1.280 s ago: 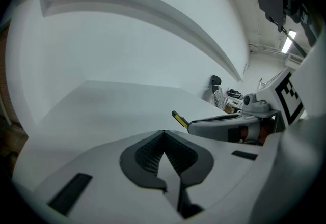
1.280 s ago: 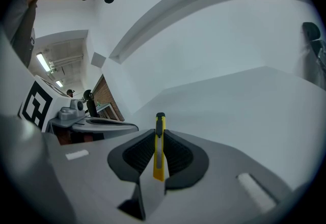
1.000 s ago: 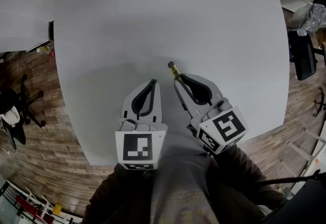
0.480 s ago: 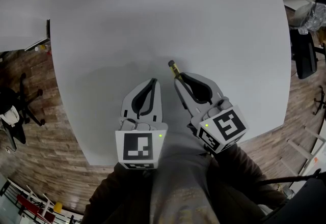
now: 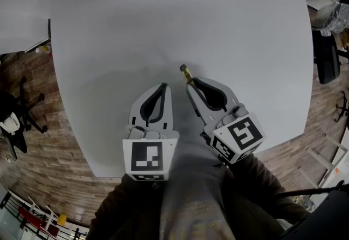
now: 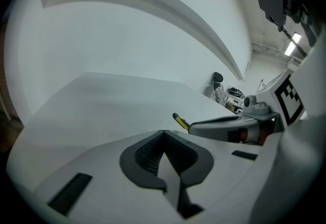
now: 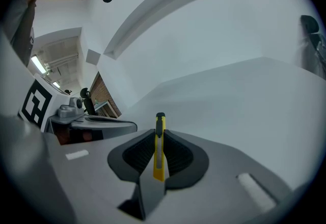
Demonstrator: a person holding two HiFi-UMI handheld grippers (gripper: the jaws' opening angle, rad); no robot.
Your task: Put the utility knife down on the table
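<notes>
The pale grey surface (image 5: 163,15) took up nearly everything in front of the person, bare all the way to its far edge, with wood floor (image 5: 38,124) showing round its near rim. Both tools hung over the near part of it, side by side and close together.

The left claw (image 5: 163,88) pointed straight away, its jaws shut tip to tip with nothing between them. Just to its right, the right claw (image 5: 191,84) angled toward the far left, and its jaws were clamped on the utility knife (image 5: 185,73).

The knife's long axis ran along the jaws. Its dark-capped yellow end stuck out past the tips toward the far left, and the rest of the body sat back between the ribbed pads. In the right gripper view it stood on its thin edge, not on its flat side.

I couldn't tell for sure how high it was, but it looked clear of the surface. Open surface lay below and beyond the knife's tip, so to my eye the right claw only had to lower and let go. The left claw was close to that protruding end.
</notes>
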